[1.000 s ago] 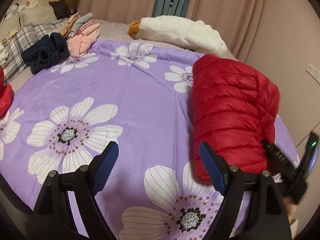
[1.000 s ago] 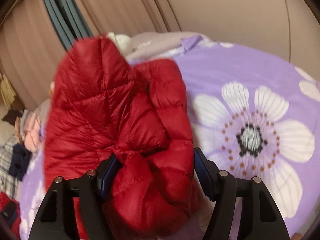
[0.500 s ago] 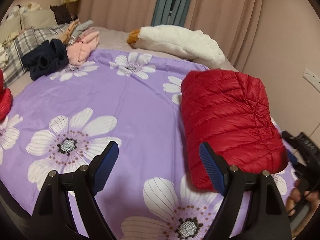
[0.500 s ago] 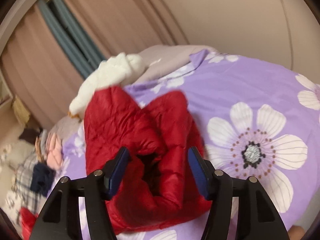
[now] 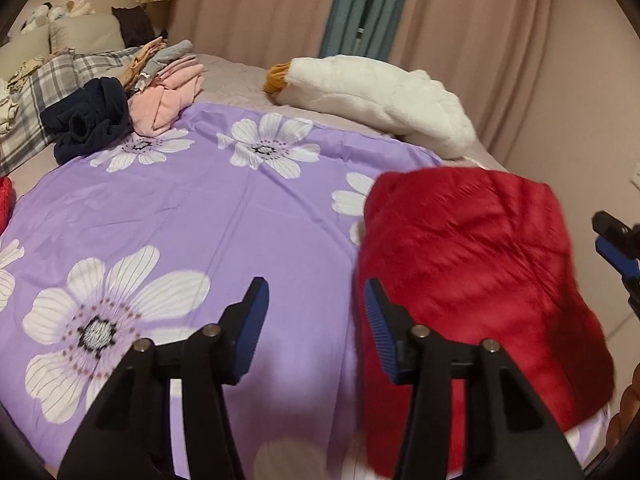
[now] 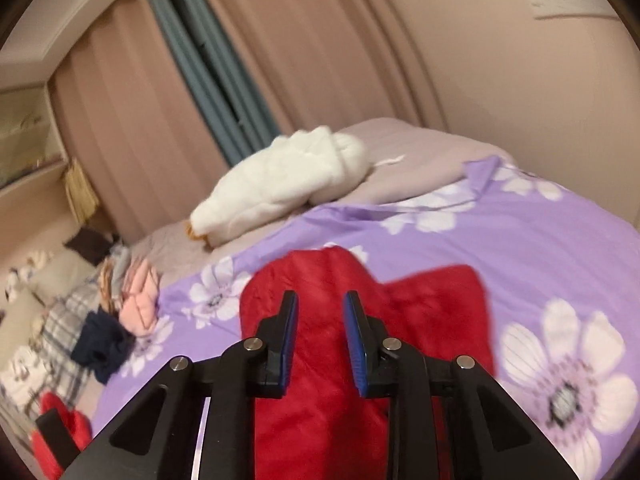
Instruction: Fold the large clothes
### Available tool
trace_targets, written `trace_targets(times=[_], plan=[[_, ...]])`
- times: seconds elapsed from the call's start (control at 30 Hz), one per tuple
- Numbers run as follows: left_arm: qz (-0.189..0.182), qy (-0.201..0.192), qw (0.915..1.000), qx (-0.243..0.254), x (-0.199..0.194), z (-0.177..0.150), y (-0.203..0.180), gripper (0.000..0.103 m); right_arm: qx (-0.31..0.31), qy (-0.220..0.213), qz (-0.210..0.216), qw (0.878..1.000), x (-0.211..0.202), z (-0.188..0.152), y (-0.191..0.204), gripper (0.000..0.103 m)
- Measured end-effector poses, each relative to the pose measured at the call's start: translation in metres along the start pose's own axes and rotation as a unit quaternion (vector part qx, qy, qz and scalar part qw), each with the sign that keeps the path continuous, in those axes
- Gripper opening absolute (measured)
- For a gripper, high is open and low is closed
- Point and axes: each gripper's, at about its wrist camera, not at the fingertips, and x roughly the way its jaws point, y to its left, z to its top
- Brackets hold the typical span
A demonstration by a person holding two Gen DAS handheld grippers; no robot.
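Note:
A folded red down jacket (image 5: 472,264) lies on the purple flowered sheet (image 5: 192,216) at the right side of the bed. My left gripper (image 5: 316,312) is open and empty, hovering just left of the jacket's near edge. My right gripper (image 6: 320,320) is open and empty, raised above the jacket (image 6: 320,412). It also shows at the right edge of the left wrist view (image 5: 618,248).
A white plush goose (image 5: 372,92) lies at the head of the bed. A pile of clothes, dark blue (image 5: 90,120), pink (image 5: 168,100) and plaid (image 5: 48,84), sits at the far left. Another red garment (image 6: 60,432) lies at the left edge. Curtains and a wall stand behind.
My right gripper has let go of the red jacket, lifted back above it and narrowed its jaws. The jacket now rests flat on the sheet. The left gripper's jaws have narrowed.

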Motion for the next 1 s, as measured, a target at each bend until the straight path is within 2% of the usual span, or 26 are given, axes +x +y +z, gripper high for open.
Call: trace_targets(times=[0.03,0.13,0.23,0.33,0.43,0.47,0.6,0.77,1.0], plan=[[-0.007,0.005,1.0,-0.002,0.008,0.002,-0.003,0.045,-0.011,0.004,-0.006,1.0,0.014,0.003,0.004,0.027],[-0.054,0.033,0.9978,-0.018,0.04,0.001,-0.016,0.045,-0.019,0.03,-0.083,0.996,0.051,0.0,-0.006,0.027],[-0.052,0.077,0.9955,-0.02,0.081,-0.015,-0.035,0.045,0.011,0.051,-0.097,0.994,0.076,-0.013,-0.04,0.027],[-0.048,0.058,0.9967,-0.032,0.094,-0.03,-0.042,0.047,0.013,0.059,-0.1,0.993,0.093,-0.028,-0.065,0.027],[-0.061,0.051,0.9958,-0.045,0.103,-0.033,-0.043,0.051,0.007,0.063,-0.109,0.992,0.104,-0.04,-0.077,0.027],[-0.061,0.056,0.9953,-0.05,0.109,-0.032,-0.044,0.054,0.006,0.039,-0.107,0.994,0.105,-0.043,-0.08,0.027],[-0.068,0.065,0.994,-0.056,0.125,-0.032,-0.044,0.061,0.004,0.02,-0.12,0.993,0.102,-0.058,-0.085,0.027],[-0.05,0.052,0.9966,-0.039,0.126,-0.035,-0.052,0.061,-0.006,0.008,-0.134,0.991,0.108,-0.063,-0.085,0.027],[-0.06,0.053,0.9958,-0.045,0.132,-0.038,-0.048,0.061,-0.012,0.007,-0.151,0.988,0.113,-0.069,-0.087,0.027]])
